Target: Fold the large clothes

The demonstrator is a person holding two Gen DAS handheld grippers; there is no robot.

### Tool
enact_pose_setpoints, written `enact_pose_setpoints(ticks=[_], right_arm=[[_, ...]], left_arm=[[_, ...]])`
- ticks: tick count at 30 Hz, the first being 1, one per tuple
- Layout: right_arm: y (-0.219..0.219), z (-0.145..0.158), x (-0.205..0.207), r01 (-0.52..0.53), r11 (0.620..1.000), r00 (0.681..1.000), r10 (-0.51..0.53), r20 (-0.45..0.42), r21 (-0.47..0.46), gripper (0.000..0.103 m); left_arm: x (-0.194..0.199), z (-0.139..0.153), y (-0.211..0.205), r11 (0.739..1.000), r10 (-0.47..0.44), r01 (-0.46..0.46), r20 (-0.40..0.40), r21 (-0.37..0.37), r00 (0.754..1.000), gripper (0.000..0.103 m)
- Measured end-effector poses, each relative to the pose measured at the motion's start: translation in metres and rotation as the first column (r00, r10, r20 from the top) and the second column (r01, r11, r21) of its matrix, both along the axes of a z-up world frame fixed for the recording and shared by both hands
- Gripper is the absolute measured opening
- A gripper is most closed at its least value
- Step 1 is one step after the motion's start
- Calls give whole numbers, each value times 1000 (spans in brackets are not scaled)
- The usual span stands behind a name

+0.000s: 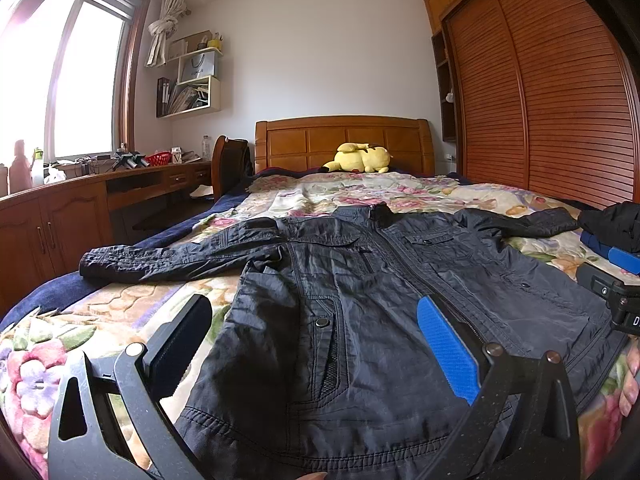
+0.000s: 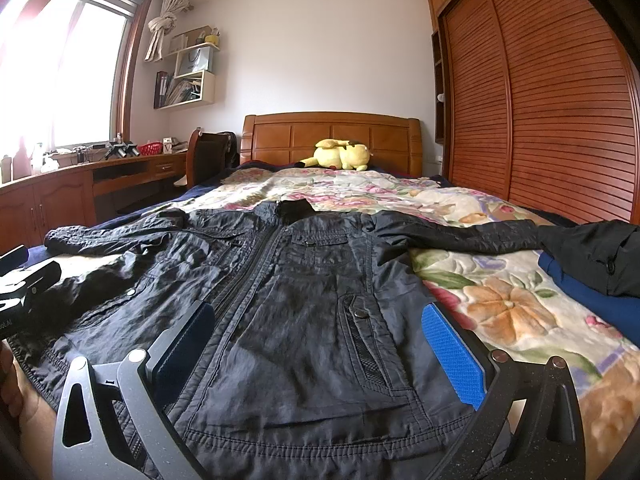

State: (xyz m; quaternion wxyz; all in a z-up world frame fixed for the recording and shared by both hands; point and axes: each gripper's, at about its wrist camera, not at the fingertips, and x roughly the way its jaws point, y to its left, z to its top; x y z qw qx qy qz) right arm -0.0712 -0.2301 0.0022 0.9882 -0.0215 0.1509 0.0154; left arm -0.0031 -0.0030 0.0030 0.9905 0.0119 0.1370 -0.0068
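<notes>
- Lying flat, front up on the floral quilted bed [image 1: 360, 188]: a dark zipped nylon jacket [image 1: 360, 300], sleeves spread.
- Left gripper [image 1: 316, 344] and right gripper [image 2: 320, 344] gape above its hem.
- Only the right view shows the folded clothes pile [image 2: 592, 272] fully.

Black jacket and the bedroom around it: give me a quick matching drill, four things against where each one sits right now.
Things:
1. black jacket
2. yellow plush toy
3. red basket
4. folded clothes pile

Places:
A. on the desk below the window
B. by the headboard
C. spread flat on the floral quilt, sleeves out
D. at the quilt's wardrobe-side edge

Pairs: 1-C, 2-B, 3-A, 4-D
</notes>
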Motion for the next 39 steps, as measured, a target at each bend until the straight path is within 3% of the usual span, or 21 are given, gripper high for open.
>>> enact_pose_setpoints(ticks=[29,39], right_arm=[[0,0,0,-1,1000,1000,1,2,1,103],[2,19,-4,-20,1000,1000,20,-9,2,103]], left_arm=[[0,0,0,1000,-2,2,2,3,1000,103],[1,16,8,999,-30,29,-33,-26,999,103]])
